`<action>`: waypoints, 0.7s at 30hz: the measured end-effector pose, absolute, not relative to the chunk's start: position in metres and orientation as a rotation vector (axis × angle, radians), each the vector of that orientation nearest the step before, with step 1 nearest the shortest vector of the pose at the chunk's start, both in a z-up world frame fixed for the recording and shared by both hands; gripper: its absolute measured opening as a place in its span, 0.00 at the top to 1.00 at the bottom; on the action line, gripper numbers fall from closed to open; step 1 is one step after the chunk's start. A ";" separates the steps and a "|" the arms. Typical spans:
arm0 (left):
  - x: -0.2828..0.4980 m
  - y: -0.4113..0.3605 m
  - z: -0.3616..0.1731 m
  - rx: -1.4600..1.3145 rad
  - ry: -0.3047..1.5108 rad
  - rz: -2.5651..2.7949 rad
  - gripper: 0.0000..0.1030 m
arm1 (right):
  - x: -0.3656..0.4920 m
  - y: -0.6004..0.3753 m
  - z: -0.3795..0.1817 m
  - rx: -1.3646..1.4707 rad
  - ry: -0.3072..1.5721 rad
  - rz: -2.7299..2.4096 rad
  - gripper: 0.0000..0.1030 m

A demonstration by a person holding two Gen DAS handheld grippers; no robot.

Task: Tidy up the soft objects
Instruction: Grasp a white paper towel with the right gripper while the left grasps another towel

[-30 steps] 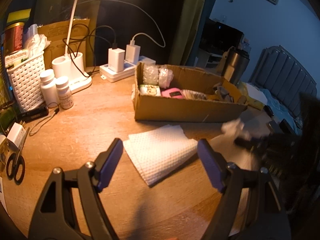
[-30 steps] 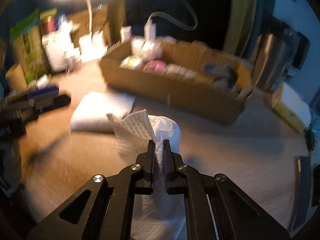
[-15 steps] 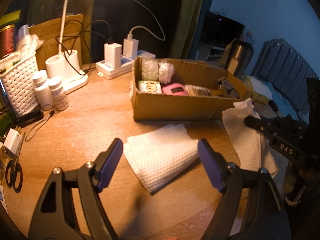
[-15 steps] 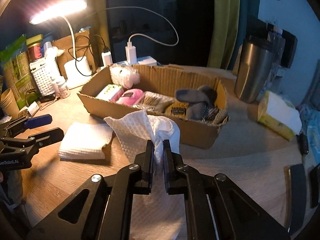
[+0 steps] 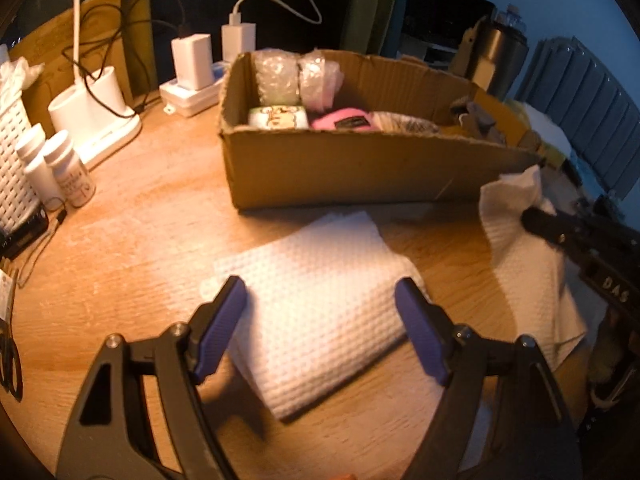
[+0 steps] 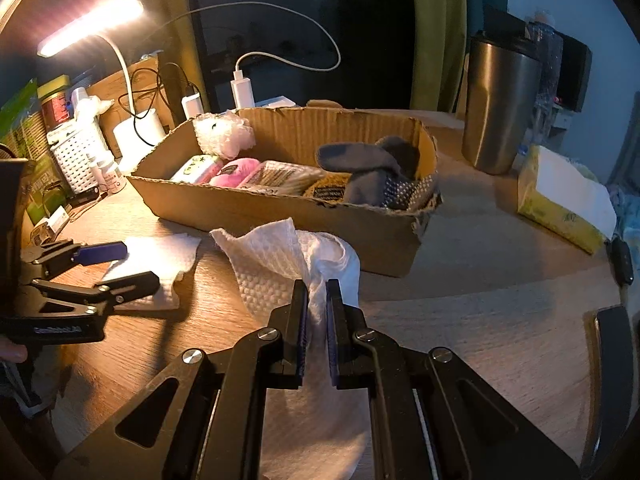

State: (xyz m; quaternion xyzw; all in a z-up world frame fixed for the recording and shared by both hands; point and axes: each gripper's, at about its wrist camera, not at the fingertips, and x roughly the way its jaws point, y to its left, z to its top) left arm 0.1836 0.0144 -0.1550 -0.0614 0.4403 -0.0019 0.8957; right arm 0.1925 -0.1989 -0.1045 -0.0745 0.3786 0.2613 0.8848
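right tongs (image 6: 317, 300) pinching paper towel (image 6: 288, 256), left tongs (image 5: 320, 312) spread

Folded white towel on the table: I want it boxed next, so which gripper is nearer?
Left gripper: its open fingers straddle the folded towel. Right gripper is off beside it, holding another towel.

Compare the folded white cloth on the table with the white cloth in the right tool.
The folded cloth lies flat on the table as a neat rectangle; the held cloth is crumpled and raised.
The right tool is shut on the held cloth; the open left tool straddles the folded cloth without gripping it.
Both are white with a waffle texture.
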 end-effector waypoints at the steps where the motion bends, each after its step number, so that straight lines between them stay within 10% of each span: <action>1: 0.184 0.012 -0.155 -0.112 0.914 0.000 0.24 | 0.193 -0.200 -0.105 -0.153 0.789 0.545 0.92; 7: 0.182 0.006 -0.157 -0.054 0.910 0.013 0.24 | 0.188 -0.200 -0.107 -0.187 0.799 0.549 0.53; 12: 0.182 0.007 -0.157 -0.043 0.906 0.015 0.27 | 0.175 -0.205 -0.108 -0.196 0.813 0.558 0.48; 21: 0.173 0.003 -0.153 -0.041 0.885 -0.007 0.63 | 0.152 -0.206 -0.126 -0.257 0.885 0.564 0.47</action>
